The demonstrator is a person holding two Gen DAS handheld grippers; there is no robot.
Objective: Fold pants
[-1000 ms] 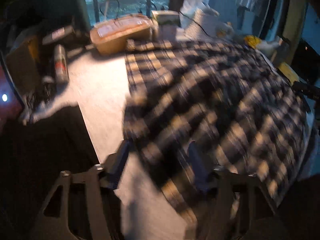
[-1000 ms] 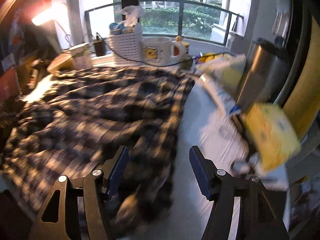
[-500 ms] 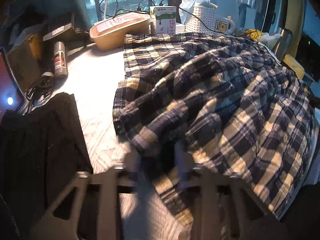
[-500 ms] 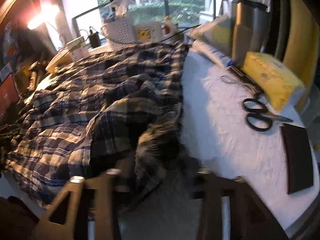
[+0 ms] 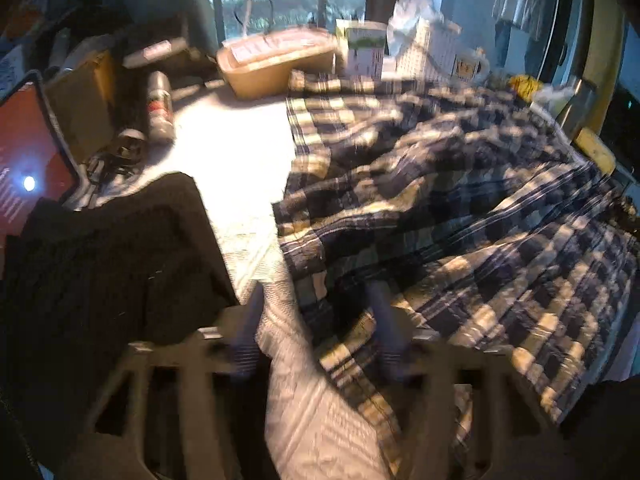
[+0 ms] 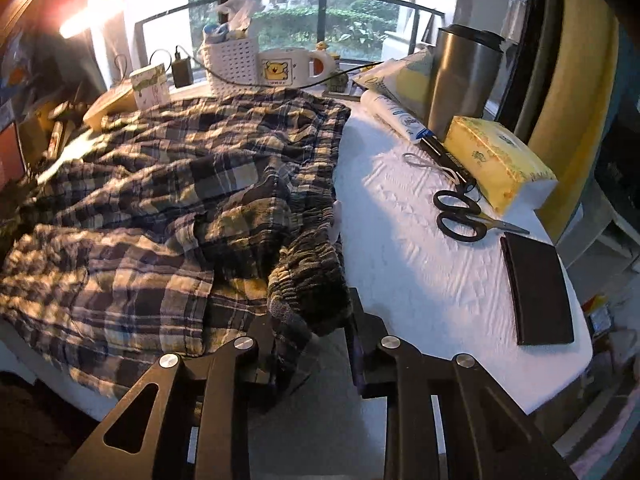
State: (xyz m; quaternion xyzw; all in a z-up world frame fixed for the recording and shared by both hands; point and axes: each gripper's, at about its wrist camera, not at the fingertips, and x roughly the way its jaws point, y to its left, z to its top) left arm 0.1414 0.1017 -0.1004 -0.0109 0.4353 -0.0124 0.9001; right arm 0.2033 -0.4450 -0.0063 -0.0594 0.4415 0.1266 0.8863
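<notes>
The plaid pants [image 5: 460, 216] lie rumpled over the white padded table [image 5: 236, 152], dark blue with cream checks. My left gripper [image 5: 316, 320] is at their near left hem; its fingers stand apart with a fold of hem between them, blurred by motion. In the right wrist view the pants [image 6: 168, 200] cover the left half of the table [image 6: 400, 240]. My right gripper [image 6: 312, 332] is closed on the bunched elastic waistband [image 6: 308, 276] at the near corner.
A black garment [image 5: 104, 264] lies at the left, by a red screen [image 5: 24, 168] and a spray can [image 5: 160, 108]. A cardboard box [image 5: 276, 64] and white basket [image 6: 232, 64] stand at the back. Scissors [image 6: 464, 216], a tissue pack [image 6: 496, 160], a steel tumbler [image 6: 464, 76] and a dark wallet [image 6: 536, 284] lie right.
Both grippers came down onto the near edge of the pants. The right one went from open to closed on the waistband. The left one narrowed around the hem, then its fingers stand apart again.
</notes>
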